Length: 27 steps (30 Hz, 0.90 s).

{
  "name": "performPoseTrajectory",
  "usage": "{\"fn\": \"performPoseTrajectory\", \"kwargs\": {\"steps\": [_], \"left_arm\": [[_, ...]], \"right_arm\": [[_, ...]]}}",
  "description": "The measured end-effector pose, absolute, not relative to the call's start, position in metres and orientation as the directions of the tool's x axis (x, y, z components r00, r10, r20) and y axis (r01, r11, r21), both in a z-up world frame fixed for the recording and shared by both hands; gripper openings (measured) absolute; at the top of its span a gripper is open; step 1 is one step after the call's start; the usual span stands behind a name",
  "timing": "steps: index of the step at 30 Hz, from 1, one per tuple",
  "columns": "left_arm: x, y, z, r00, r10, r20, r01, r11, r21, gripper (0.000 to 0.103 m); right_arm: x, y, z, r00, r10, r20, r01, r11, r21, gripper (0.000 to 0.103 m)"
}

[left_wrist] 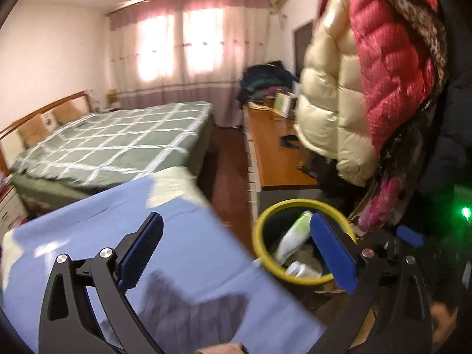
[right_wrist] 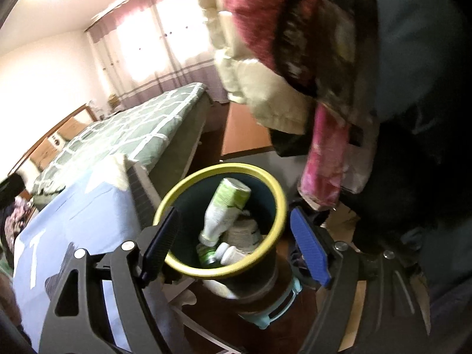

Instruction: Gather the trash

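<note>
A dark trash bin with a yellow rim (left_wrist: 265, 215) (right_wrist: 177, 188) stands on the floor beside a blue-covered table (left_wrist: 177, 250) (right_wrist: 76, 224). Inside it lie a white and green bottle (left_wrist: 293, 236) (right_wrist: 227, 206), a small white bottle (left_wrist: 301, 269) (right_wrist: 228, 253) and other trash. My left gripper (left_wrist: 239, 250) is open and empty, over the table's edge left of the bin. My right gripper (right_wrist: 236, 244) is open and empty, right above the bin's mouth. It shows partly in the left wrist view (left_wrist: 410, 234).
Puffy jackets and scarves (left_wrist: 368, 88) (right_wrist: 295, 59) hang just above and right of the bin. A green plaid bed (left_wrist: 118, 144) (right_wrist: 132, 129) lies beyond the table. A wooden cabinet (left_wrist: 277, 159) with clothes stands along the right wall.
</note>
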<state>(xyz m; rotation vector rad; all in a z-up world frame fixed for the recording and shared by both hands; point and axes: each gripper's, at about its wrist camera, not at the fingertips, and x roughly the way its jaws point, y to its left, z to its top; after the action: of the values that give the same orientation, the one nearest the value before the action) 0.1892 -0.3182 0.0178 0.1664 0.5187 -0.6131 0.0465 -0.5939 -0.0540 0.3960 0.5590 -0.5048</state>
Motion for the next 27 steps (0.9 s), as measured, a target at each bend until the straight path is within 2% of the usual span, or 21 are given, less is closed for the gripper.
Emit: {"fn": "performPoseTrajectory", "kwargs": {"steps": [7, 14, 23, 27], "left_arm": [[0.159, -0.193, 0.010, 0.775, -0.313, -0.549, 0.359, 0.933, -0.026, 0.098], [0.109, -0.097, 0.015, 0.855, -0.151, -0.497, 0.159, 0.987, -0.027, 0.098], [0.056, -0.035, 0.013, 0.888, -0.086, -0.451, 0.045, 0.994, -0.101, 0.098], [0.051, -0.034, 0.013, 0.893, -0.070, -0.445, 0.038, 0.996, -0.080, 0.098]], "right_arm": [[0.032, -0.541, -0.028, 0.781, -0.314, -0.539, 0.450, 0.882, 0.138, 0.080], [0.014, -0.508, -0.004, 0.829, -0.295, -0.475, 0.387, 0.916, 0.108, 0.083], [0.004, -0.474, 0.005, 0.861, -0.237, -0.450, 0.304, 0.949, 0.080, 0.084], [0.003, -0.469, 0.006, 0.865, -0.228, -0.446, 0.292, 0.953, 0.080, 0.084]]}}
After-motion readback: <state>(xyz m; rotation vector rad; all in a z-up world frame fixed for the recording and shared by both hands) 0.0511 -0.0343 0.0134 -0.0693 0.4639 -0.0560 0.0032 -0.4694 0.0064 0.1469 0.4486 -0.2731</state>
